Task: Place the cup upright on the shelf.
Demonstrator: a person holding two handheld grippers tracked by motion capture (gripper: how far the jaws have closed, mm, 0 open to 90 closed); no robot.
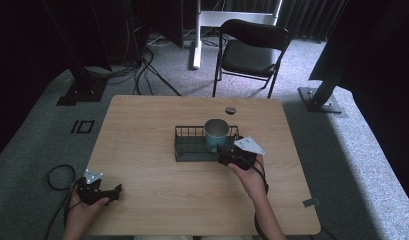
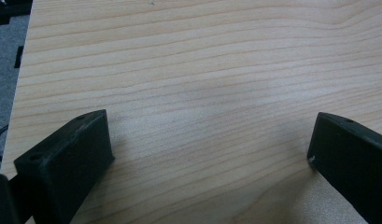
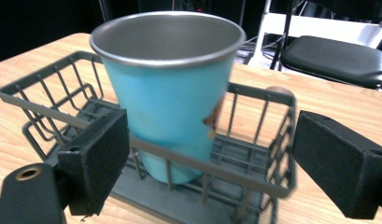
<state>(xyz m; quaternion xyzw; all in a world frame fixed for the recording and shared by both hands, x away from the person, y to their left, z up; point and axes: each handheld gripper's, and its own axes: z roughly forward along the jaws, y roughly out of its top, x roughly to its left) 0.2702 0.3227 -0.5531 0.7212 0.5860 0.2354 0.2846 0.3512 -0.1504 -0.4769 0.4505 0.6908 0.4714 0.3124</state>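
At the near left corner of the wooden counter point(image 1: 142, 190), the left tongs point(image 2: 209, 149) rest low in the person's left hand point(image 1: 84, 210), jaws spread wide over bare wood grain with nothing between them. A black cable point(image 1: 59, 177) loops off the counter's left edge onto the grey carpet. Farther in and to the right, the right hand point(image 1: 249, 180) holds the right tongs point(image 3: 207, 158) at the near side of a dark wire basket point(image 3: 44, 112) near the counter's middle. Their jaws are released, standing apart on either side of the basket's near rim without gripping it. A teal cup point(image 3: 172, 93) with a metal rim stands upright inside the basket, toward its right end. Beyond the counter's far edge stands a black folding chair point(image 1: 249, 50).
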